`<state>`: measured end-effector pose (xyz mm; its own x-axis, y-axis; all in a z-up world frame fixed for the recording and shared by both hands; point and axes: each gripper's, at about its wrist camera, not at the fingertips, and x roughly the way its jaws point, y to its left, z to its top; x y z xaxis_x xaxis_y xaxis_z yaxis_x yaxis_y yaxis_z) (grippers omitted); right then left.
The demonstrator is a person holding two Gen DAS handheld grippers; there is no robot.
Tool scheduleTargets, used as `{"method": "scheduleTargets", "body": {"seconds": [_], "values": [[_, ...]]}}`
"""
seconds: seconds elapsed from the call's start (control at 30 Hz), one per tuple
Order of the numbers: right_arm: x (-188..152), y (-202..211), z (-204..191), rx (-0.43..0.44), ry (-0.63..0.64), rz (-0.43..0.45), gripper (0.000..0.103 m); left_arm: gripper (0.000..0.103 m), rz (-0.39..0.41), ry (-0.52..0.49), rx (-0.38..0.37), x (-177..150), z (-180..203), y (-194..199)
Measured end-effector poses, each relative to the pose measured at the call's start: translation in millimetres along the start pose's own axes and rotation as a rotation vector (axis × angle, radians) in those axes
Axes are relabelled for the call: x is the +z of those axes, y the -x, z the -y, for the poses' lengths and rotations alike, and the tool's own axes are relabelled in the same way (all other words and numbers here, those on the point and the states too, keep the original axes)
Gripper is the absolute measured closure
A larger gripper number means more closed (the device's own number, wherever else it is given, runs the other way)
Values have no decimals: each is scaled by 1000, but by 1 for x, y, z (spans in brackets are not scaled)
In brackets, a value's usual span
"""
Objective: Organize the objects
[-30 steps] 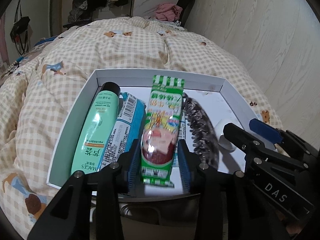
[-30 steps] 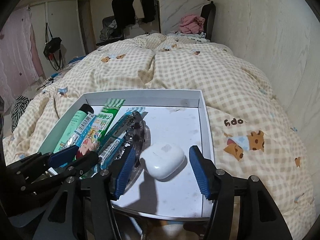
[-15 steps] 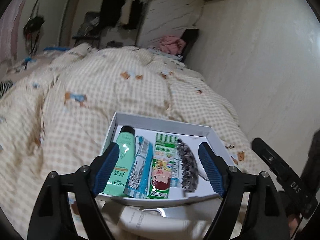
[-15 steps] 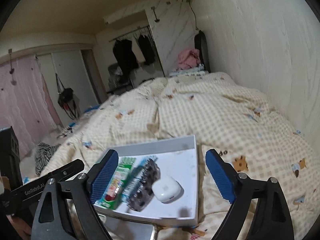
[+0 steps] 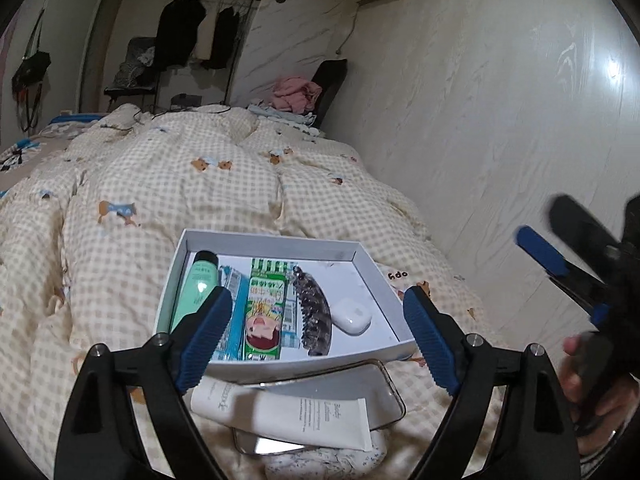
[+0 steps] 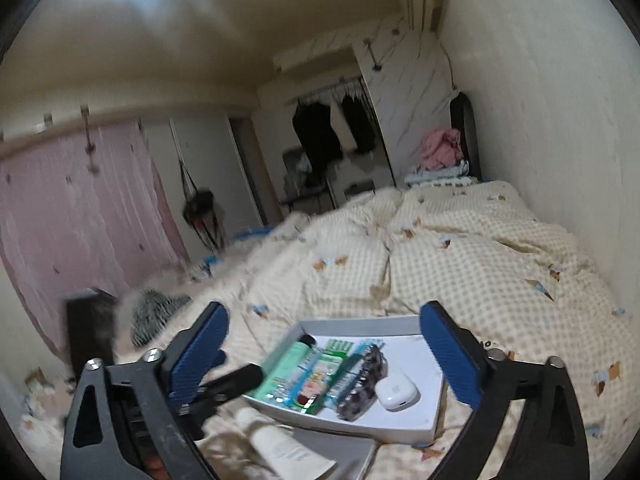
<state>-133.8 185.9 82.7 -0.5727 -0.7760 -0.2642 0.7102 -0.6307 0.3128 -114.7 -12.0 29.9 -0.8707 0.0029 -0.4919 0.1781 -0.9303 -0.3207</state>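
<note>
Nearest, both tools are spread wide and hold nothing: the left tool [image 5: 316, 340] and the right tool [image 6: 324, 356] hover above the bed [image 5: 160, 184]. Under them a white lotion tube [image 5: 280, 414] lies across a phone [image 5: 376, 392]. Just beyond sits the white tray [image 5: 276, 240], holding from left to right a green tube [image 5: 196, 288], a blue packet [image 5: 236, 280], a snack packet [image 5: 266, 312], a hair clip [image 5: 314, 312] and a white earbud case [image 5: 352, 316].
</note>
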Motion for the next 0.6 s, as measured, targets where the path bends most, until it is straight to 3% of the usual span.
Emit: {"method": "scheduleTargets", "body": {"seconds": [0.17,0.43,0.6], "values": [[-14,20,6,66,74,-88,1,16,-14,-81,-7,-4,10,17],[8,67,4,102,127,-75,1,16,-45,-130,-47,-7,12,64],[7,85,-18,98,165,-79,1,15,-59,-199,-66,-15,21,82]]}}
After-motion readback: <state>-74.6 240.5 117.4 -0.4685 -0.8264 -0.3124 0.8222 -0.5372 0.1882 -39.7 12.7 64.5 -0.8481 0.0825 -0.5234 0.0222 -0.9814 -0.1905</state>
